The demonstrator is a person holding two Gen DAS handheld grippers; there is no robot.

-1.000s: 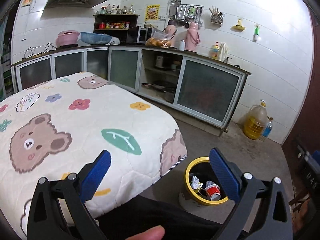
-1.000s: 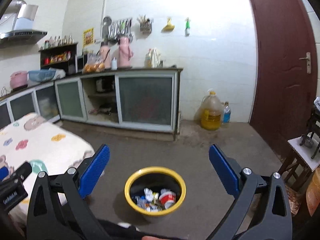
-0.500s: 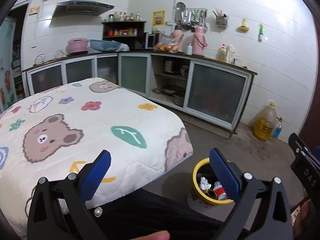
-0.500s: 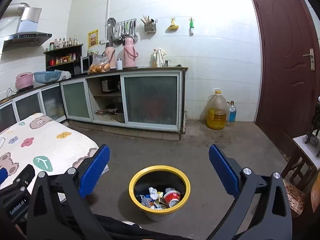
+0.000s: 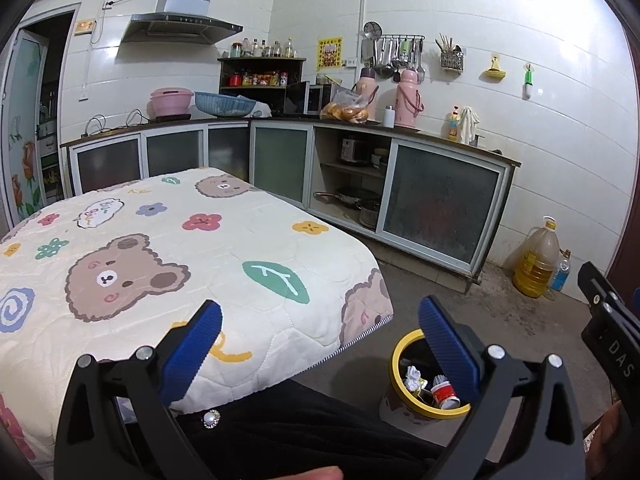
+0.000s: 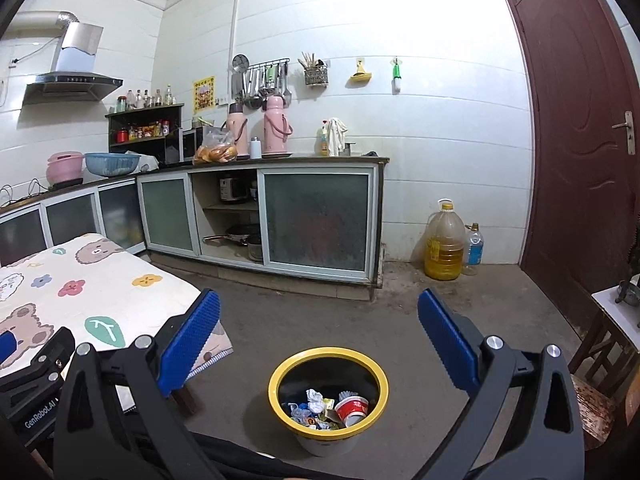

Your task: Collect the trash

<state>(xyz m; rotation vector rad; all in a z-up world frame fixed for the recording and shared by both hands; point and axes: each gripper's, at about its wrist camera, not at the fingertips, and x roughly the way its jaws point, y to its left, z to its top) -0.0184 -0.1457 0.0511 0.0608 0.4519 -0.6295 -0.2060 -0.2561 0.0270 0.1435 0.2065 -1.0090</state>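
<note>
A yellow-rimmed trash bin [image 6: 374, 364] stands on the concrete floor and holds crumpled paper, wrappers and a red cup [image 6: 352, 409]. It also shows in the left wrist view [image 5: 397, 351], partly behind a blue finger. My right gripper [image 6: 319, 334] is open and empty, held above and just short of the bin. My left gripper [image 5: 320, 342] is open and empty over the near corner of the table with the bear-print cover [image 5: 160, 248]. No loose trash shows on the cover.
Kitchen cabinets [image 6: 316, 224] line the far wall. An oil jug [image 6: 444, 242] and a water bottle [image 6: 474, 248] stand by a dark red door [image 6: 576, 160]. A small stool [image 6: 612, 320] is at the right. The right gripper's body [image 5: 612, 344] shows at the left view's right edge.
Both grippers have lifted and drawn back a little, so more wall and ceiling show. The bin sits lower in both views. Both stay open and empty.
</note>
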